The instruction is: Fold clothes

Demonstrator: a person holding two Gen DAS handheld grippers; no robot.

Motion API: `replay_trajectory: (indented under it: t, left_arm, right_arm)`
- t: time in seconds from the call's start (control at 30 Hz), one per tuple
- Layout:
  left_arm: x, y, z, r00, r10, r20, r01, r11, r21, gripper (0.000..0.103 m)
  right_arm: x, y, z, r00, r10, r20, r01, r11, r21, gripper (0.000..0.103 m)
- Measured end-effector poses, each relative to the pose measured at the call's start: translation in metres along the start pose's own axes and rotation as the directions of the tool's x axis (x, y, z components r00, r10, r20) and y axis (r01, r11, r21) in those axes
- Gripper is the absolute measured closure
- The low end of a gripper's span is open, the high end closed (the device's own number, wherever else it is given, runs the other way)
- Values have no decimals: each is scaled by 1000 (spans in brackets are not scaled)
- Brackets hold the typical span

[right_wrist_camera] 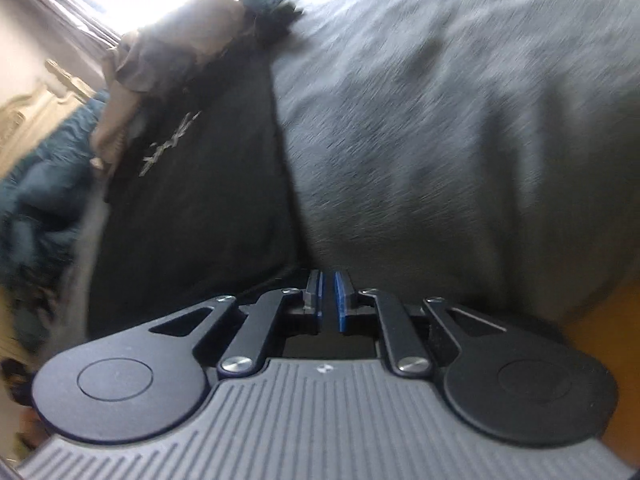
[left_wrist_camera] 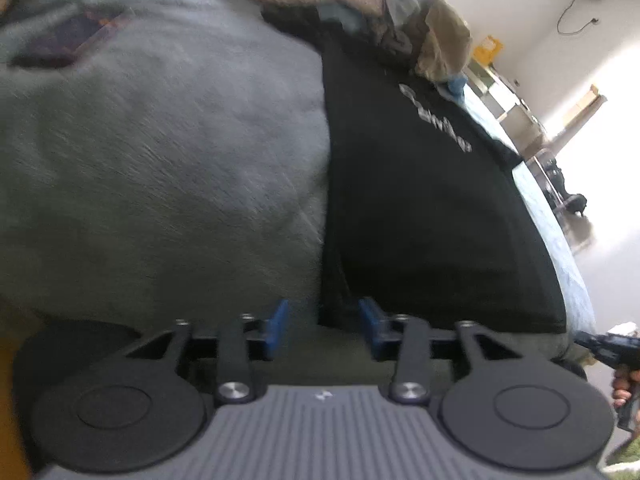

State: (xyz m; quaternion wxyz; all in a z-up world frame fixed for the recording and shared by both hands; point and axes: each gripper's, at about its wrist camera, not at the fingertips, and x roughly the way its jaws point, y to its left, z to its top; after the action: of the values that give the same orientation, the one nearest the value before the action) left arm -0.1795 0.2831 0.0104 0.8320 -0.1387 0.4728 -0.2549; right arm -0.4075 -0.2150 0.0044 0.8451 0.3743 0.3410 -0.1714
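**Jaws over two garments, one pair parted, one pair nearly closed**

Jaws of the left gripper (left_wrist_camera: 323,330) are seen standing apart, with nothing pressed between the blue pads; the edge where the grey garment (left_wrist_camera: 160,168) meets the black garment (left_wrist_camera: 420,216) lies just ahead of the gap. The grey cloth is spread ahead and to the left of these jaws, the black one with pale lettering ahead and to the right. A heap of crumpled clothes (left_wrist_camera: 420,28) is seen far ahead. Jaws of the right gripper (right_wrist_camera: 328,300) are brought almost together, and no cloth is seen caught in the thin slit. Ahead of them the grey garment (right_wrist_camera: 460,120) fills the right, the black garment (right_wrist_camera: 192,208) the left.
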Motion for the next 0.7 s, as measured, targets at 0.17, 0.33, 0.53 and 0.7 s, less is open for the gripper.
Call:
replay_trajectory:
  t: [0.17, 0.33, 0.53, 0.7]
  left_arm:
    - [-26, -23, 6, 991, -64, 115, 55, 995, 80, 58]
    - [32, -90, -1, 977, -211, 36, 194, 945, 264, 55]
    - [76, -122, -43, 986, -169, -4, 146, 838, 526, 58]
    - [66, -99, -42, 980, -197, -4, 179, 882, 437, 58]
  right_arm:
    - [-31, 46, -4, 987, -22, 156, 65, 960, -273, 96]
    - [28, 126, -22, 987, 117, 114, -33, 826, -563, 96]
    - [87, 156, -52, 998, 70, -5, -54, 724, -688, 98]
    - [69, 115, -57, 997, -69, -17, 42, 758, -651, 102]
